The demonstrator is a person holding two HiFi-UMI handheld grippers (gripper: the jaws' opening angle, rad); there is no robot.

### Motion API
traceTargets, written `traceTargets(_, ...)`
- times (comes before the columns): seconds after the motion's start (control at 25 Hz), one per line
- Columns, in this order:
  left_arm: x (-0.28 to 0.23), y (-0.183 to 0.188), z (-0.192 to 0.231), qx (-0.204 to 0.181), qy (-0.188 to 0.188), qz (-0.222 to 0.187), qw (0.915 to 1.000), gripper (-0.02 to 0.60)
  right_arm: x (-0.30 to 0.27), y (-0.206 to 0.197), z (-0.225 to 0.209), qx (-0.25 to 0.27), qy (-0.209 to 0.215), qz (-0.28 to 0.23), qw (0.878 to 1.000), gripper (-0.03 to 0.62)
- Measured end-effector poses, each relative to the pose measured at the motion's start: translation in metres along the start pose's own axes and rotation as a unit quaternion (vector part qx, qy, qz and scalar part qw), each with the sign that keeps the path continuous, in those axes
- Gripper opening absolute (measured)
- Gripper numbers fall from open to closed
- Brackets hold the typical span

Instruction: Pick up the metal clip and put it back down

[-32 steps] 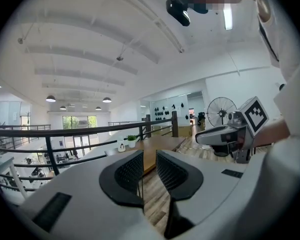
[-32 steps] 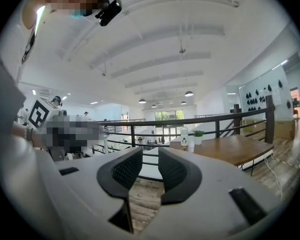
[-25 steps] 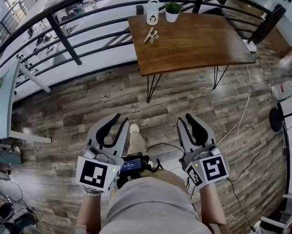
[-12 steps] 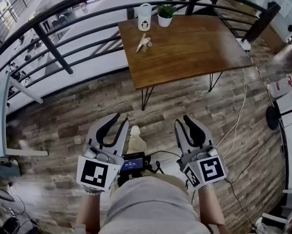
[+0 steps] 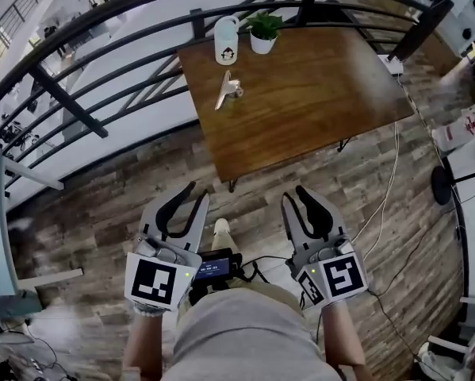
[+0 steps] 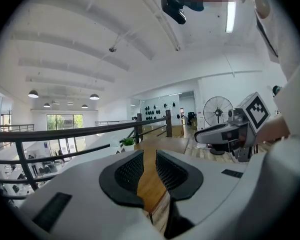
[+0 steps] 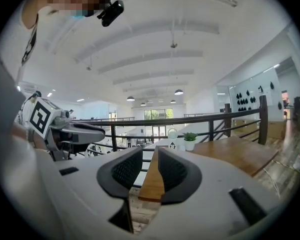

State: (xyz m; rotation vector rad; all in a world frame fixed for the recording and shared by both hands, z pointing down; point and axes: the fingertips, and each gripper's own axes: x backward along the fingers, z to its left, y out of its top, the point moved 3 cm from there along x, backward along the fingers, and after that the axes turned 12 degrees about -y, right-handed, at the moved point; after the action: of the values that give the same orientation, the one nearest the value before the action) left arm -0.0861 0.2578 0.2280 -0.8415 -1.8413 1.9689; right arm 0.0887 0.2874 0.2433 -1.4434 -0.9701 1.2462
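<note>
Nearest the camera, the person's grey-clad torso fills the bottom edge of the head view. Two grippers reach forward from it, one in each hand. The left gripper (image 5: 198, 193) has its two jaws standing apart, and its own view shows nothing between the two ribbed black pads. The right gripper (image 5: 295, 194) is likewise parted and empty, with only the table edge showing through the gap in its own view. Each carries one cube with square markers, so two cubes in all. Between the two hands sits one small screen (image 5: 213, 270). Just ahead of it one shoe (image 5: 220, 228) shows on the plank floor (image 5: 102, 213). One white cable (image 5: 389, 189) trails across the planks at the right.

Farther out stands one wooden table (image 5: 300, 101) on thin dark legs, well apart from both grippers. Three things rest on it. The metal clip (image 5: 227, 90) lies alone on the table's left part, toward the far edge, with neither gripper touching it. Behind it at the far edge stands one white mug (image 5: 226, 41) with a small picture on it. Just beside the mug on the right is one potted plant (image 5: 262, 32). Beyond the table runs a dark railing (image 5: 86, 30), and the left gripper view shows one standing fan (image 6: 217, 115) farther off.
</note>
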Motion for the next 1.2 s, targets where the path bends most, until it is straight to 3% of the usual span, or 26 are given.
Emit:
traceTargets(0.48, -0.072, 0.0, 0.13, 0.011, -0.021, 0.007, 0.9997, 0.08, -0.14, 0.023, 0.005, 0.011, -0.012, 0.022, 1.0, 0.107)
traceTargets(0.72, -0.089, -0.005, 0.154, 0.012, -0.04, 0.013, 0.999, 0.08, -0.171, 0.026, 0.008, 0.012, -0.023, 0.024, 0.999, 0.107)
traceTargets(1.2, -0.098, -0.014, 0.185, 0.034, -0.037, 0.015, 0.9986, 0.08, -0.195, 0.018, 0.01, 0.003, -0.031, 0.054, 0.998, 0.107)
